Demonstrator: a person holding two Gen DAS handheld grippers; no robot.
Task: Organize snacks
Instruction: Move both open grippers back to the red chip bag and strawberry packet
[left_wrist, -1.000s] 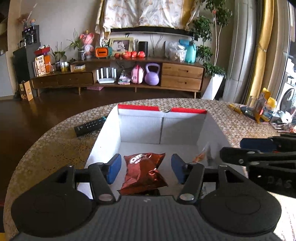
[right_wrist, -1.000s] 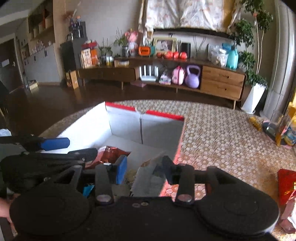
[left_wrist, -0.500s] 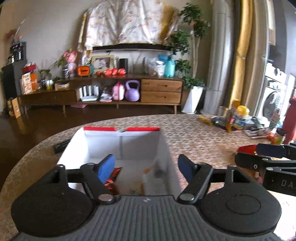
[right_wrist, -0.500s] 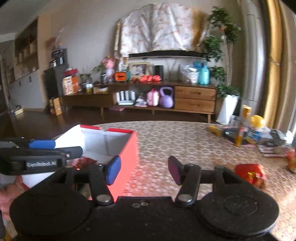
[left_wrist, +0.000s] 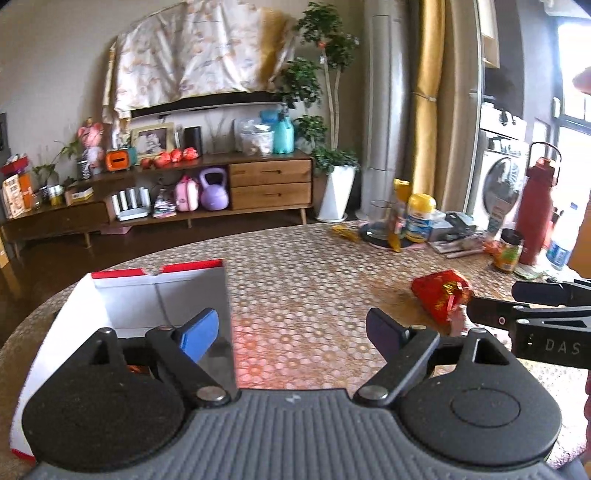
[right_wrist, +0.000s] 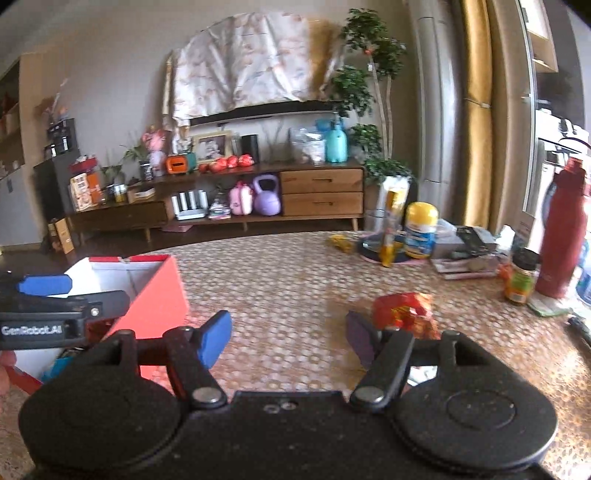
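A round surface (right_wrist: 295, 273) under a beige honeycomb-patterned cloth carries a red cardboard box with a white inside (right_wrist: 155, 291) at the near left and a crinkled red snack packet (right_wrist: 404, 310) to its right. Both the left tongs (left_wrist: 291, 332) and right tongs (right_wrist: 290, 336) stand open with nothing between them, their jaws having just been widening. A long wooden sideboard (right_wrist: 321, 192) lines the far wall.

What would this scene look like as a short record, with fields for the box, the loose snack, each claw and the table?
box: red outside, white inside, open top, on the table
loose snack: red packet lying on the table, right of the box
left claw: jaws have just been opening, nothing between them, partly over the box's right wall
right claw: jaws have just been opening, nothing between them, red packet just beyond its right finger
table: patterned cloth; red bottle and jars at the far right
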